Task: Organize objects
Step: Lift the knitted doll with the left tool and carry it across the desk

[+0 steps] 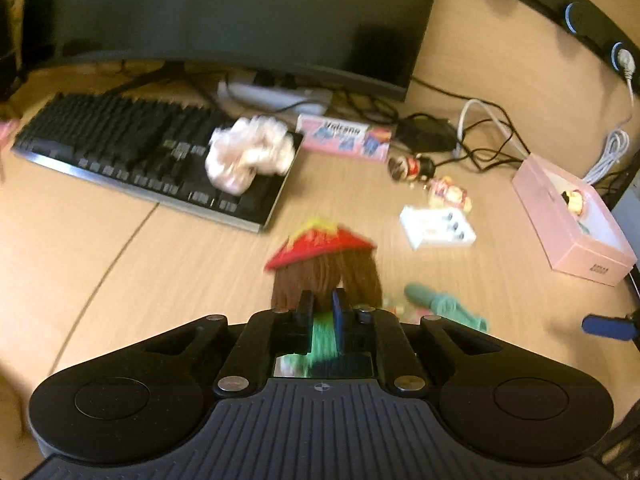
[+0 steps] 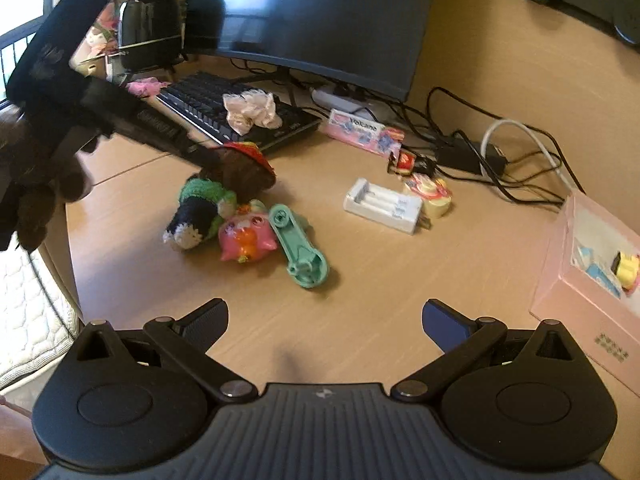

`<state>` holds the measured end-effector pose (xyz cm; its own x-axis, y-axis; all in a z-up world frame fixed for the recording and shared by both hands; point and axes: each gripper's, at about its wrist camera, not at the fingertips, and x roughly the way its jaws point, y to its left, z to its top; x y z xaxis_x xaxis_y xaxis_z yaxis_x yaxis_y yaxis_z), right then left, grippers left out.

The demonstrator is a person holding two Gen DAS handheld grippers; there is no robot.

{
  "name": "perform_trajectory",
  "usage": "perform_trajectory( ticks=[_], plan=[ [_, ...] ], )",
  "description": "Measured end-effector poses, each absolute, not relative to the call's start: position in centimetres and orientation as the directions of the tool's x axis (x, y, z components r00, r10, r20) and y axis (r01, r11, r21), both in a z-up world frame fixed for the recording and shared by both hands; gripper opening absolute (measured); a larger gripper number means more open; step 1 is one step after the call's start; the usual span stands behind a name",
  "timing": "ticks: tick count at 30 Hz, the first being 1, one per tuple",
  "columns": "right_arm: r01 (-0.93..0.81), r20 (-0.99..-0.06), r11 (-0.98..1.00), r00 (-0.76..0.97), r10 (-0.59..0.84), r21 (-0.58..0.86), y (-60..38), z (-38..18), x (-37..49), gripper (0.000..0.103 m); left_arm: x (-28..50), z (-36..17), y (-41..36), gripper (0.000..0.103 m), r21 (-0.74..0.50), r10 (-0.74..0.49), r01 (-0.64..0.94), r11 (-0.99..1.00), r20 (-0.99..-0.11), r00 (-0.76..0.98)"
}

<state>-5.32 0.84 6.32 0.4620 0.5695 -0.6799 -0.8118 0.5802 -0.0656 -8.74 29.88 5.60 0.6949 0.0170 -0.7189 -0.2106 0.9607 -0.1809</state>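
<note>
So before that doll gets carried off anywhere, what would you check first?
1. Left gripper shut on the crocheted doll: ok, its fingers pinch the green body below the brown hair.
2. Grip secure: cannot tell, the left wrist view is blurred.
3. Doll free of its neighbours: not ok, the pink pig toy lies against it and the teal plastic toy sits right beside.
4. Right gripper free to help: ok, open and holding nothing.
5. Room in the pink box: cannot tell, small figures are already inside.
6. Route to the box: not ok, the white battery charger lies on the desk in between.
</note>
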Motion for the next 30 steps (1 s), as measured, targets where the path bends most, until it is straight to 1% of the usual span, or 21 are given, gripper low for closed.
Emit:
perform_trajectory(
  ticks=[4,5,8,10,13,15,18,20,24,26,28,30],
  plan=[
    [-0.770,-0.695,0.636,0.482,0.534,-0.046,-0.4,6.2,-4.3,0.103,-10.6,4.8,29.6,0.014,-0.244,0.051,-0.318,0.916,-0.715,0.698],
    [-0.760,-0.699,0.648,0.483,0.528,-0.036,-0.8,6.2,-4.2,0.103,-10.8,4.6,29.1,0.014,-0.245,0.056,-0.319,0.915,-0.708,0.704],
    [-0.739,-0.708,0.673,0.488,0.511,-0.023,-1.8,6.0,-3.8,0.103,-10.7,4.3,27.0,0.015,-0.219,0.046,-0.276,0.936,-0.701,0.712],
    [-0.731,-0.711,0.682,0.490,0.504,-0.021,-2.3,6.0,-3.7,0.103,-10.8,4.1,25.6,0.017,-0.178,0.069,-0.262,0.948,-0.690,0.721],
    [-0.724,-0.710,0.689,0.495,0.501,-0.019,-3.0,6.0,-3.6,0.103,-11.3,3.8,23.7,0.022,-0.144,0.078,-0.243,0.959,-0.690,0.720],
    [-0.719,-0.711,0.695,0.496,0.499,-0.015,-3.6,5.9,-3.4,0.103,-11.5,3.4,22.3,0.022,-0.140,0.047,-0.204,0.969,-0.705,0.708],
    [-0.709,-0.718,0.705,0.492,0.492,-0.003,-4.3,5.6,-2.9,0.103,-11.2,2.1,20.1,0.024,-0.083,0.041,-0.159,0.984,-0.759,0.650],
    [-0.707,-0.722,0.707,0.491,0.488,-0.002,-4.6,5.4,-2.6,0.103,-11.1,1.6,19.3,0.026,-0.065,0.051,-0.157,0.985,-0.767,0.640],
    [-0.713,-0.724,0.701,0.484,0.492,-0.001,-5.1,5.2,-2.5,0.103,-10.6,1.6,18.3,0.026,0.010,0.101,-0.147,0.989,-0.770,0.629],
    [-0.714,-0.731,0.700,0.475,0.489,0.004,-5.3,4.9,-2.3,0.103,-10.5,1.6,18.0,0.026,0.000,0.127,-0.199,0.980,-0.770,0.625],
    [-0.714,-0.738,0.700,0.469,0.486,0.007,-5.5,4.7,-2.2,0.103,-10.0,1.6,17.3,0.026,0.020,0.158,-0.227,0.974,-0.776,0.611],
    [-0.711,-0.741,0.703,0.468,0.483,0.009,-5.8,4.6,-2.1,0.103,-9.5,1.6,17.0,0.027,-0.002,0.124,-0.202,0.979,-0.783,0.609]
  ],
)
